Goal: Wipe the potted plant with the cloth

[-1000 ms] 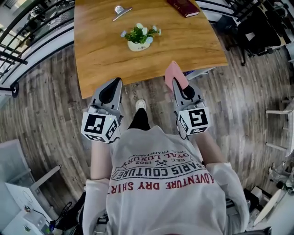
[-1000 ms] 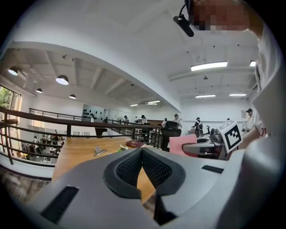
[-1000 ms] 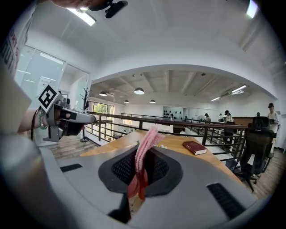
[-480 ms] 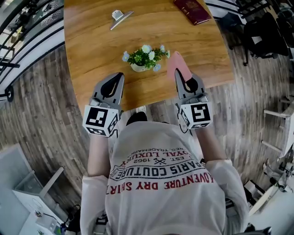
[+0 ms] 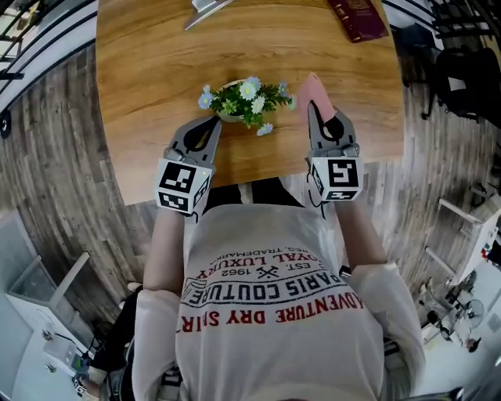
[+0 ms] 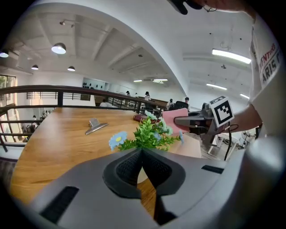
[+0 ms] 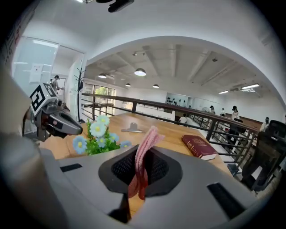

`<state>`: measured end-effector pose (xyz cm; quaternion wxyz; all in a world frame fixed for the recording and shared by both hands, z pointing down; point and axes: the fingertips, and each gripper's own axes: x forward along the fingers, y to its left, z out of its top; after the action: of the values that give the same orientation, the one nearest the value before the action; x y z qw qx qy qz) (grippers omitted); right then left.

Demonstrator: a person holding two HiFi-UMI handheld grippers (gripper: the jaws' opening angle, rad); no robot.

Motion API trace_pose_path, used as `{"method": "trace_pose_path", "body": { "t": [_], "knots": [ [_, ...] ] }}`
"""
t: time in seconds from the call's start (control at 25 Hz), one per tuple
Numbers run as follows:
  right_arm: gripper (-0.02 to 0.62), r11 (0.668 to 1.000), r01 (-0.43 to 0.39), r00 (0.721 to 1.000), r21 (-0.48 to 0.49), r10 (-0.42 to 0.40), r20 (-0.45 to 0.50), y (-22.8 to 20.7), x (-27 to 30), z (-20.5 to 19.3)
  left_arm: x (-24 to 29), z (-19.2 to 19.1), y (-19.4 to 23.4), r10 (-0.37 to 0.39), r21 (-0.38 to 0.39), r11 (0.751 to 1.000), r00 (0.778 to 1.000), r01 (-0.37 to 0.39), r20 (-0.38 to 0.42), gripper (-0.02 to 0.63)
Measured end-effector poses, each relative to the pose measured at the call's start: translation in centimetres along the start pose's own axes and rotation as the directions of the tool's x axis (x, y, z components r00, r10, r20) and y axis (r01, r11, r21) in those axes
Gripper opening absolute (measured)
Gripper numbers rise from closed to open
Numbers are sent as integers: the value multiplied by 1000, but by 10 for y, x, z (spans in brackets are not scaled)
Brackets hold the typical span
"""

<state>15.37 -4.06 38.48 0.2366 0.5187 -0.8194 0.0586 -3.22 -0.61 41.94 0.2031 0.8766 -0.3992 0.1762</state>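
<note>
The potted plant, green leaves with pale blue and white flowers in a small white pot, stands near the front edge of the wooden table. My left gripper is shut and empty, its tip just left of the pot. My right gripper is shut on the pink cloth, which sticks up from the jaws just right of the plant. In the left gripper view the plant rises right behind the closed jaws. In the right gripper view the cloth hangs between the jaws, and the plant is to the left.
A metal binder clip lies at the table's far side, and a dark red book at the far right. Black railings run beyond the table. Chairs and white furniture stand on the wood floor around it.
Both grippers have moved forward and down over the table's front edge, to either side of the plant. The cloth stays clamped in the right one.
</note>
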Motion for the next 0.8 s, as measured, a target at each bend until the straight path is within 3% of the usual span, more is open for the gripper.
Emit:
{"method": "trace_pose_path", "body": {
  "t": [0.16,0.28,0.6,0.8],
  "knots": [
    [40,995,-65,997,-73,63,-34,-5,33,-22,24,-10,3,12,-48,999,1000,-13,-27,17],
    [40,988,-139,988,-68,134,-81,2,53,-41,34,-18,3,32,-72,997,998,-36,-54,17],
    [40,932,-347,934,-102,335,-121,46,91,-60,44,-20,2,42,-79,996,998,-46,-46,17],
    [40,910,-394,917,-131,379,-124,58,100,-58,44,-19,3,17,-143,989,998,-25,-59,17]
  ]
}}
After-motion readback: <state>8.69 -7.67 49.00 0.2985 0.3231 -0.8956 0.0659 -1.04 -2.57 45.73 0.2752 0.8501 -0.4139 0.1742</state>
